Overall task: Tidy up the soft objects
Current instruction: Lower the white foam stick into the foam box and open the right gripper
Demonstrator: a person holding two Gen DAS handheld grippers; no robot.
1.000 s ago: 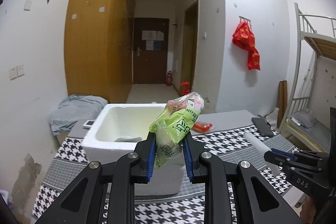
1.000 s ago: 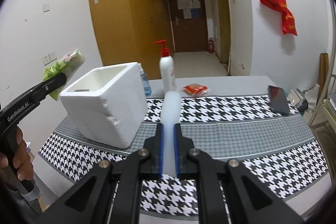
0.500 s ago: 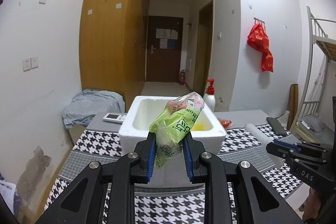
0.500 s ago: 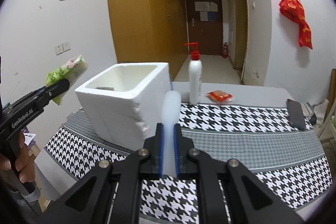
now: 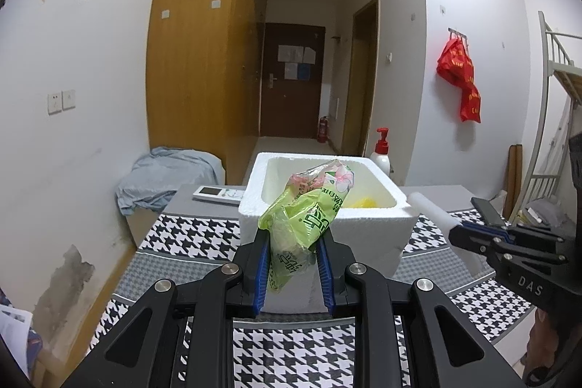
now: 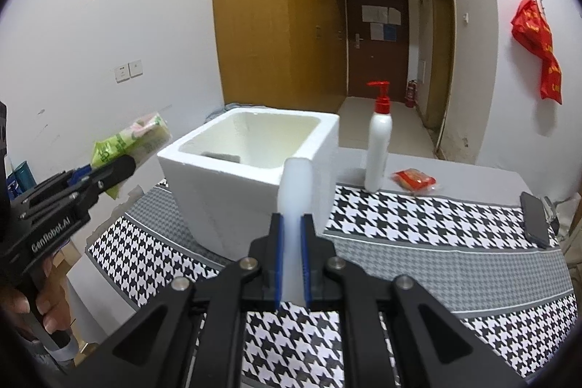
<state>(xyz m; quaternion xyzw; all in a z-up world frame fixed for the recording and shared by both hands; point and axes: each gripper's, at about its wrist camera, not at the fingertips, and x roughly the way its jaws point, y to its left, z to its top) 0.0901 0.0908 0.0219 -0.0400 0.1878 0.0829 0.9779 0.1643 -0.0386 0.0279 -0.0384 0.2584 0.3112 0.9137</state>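
We hold the green pack point(image 5: 307, 217) up in our left gripper point(image 5: 294, 270), its blue pads clenched on the lower half, in front of and just short of the foam box point(image 5: 323, 202). It looks light and squashy, a crinkled plastic wrap that gives under the pads and could slide if pinched only by loose film, so the grip belongs on the padded body, as it is now. Our right gripper point(image 6: 291, 264) is clamped on the white foam roll point(image 6: 295, 195), which stands upright between its pads; it seems light, springy and easy to crush, so a gentle mid-length hold suits it. The box sits on the houndstooth cloth point(image 6: 418, 217), with something yellow point(image 5: 363, 202) and something grey point(image 6: 220, 156) inside. A pump bottle point(image 6: 378, 148) stands beside the box.

Against a second ago, both grippers have drawn closer to the box, and the left has swung round so we now see it more squarely, with the bottle showing behind it.
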